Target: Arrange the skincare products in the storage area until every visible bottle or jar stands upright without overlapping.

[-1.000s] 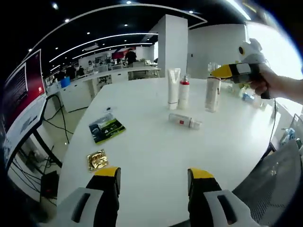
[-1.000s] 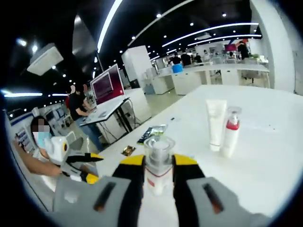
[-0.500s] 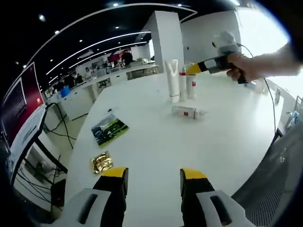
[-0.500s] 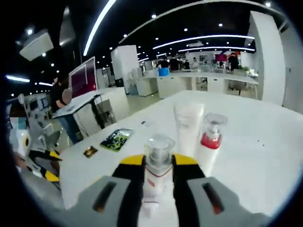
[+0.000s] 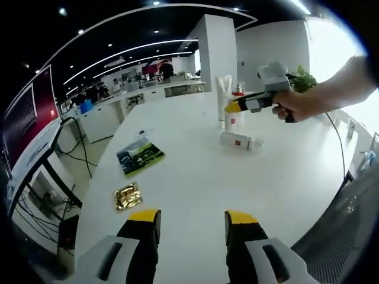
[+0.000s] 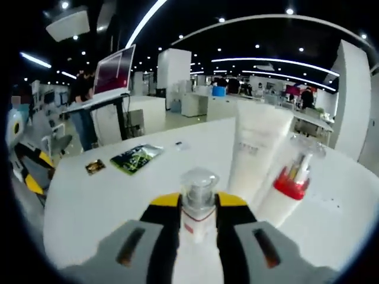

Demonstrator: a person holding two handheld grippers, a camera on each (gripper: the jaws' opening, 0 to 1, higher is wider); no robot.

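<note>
While the white table [image 5: 195, 177] carries 2 upright products, a white tube [image 6: 259, 148] and a red-collared pump bottle [image 6: 288, 188], the right gripper [image 6: 198, 204], jaws clamped on a clear-capped bottle [image 6: 198, 198], sets it just beside them. Judged next: lower, release. The left gripper [image 5: 189, 220] hovers parted, holding nothing; 1 fallen bottle [image 5: 240, 141] remains.

A clear pump bottle [image 6: 198, 204] stands upright mid-frame (gripped). Right of it, a white tube [image 6: 256, 151] and a red-collared bottle [image 6: 288, 188] stand upright. Another clear bottle [image 5: 240, 141] lies flat, centre-right.
</note>
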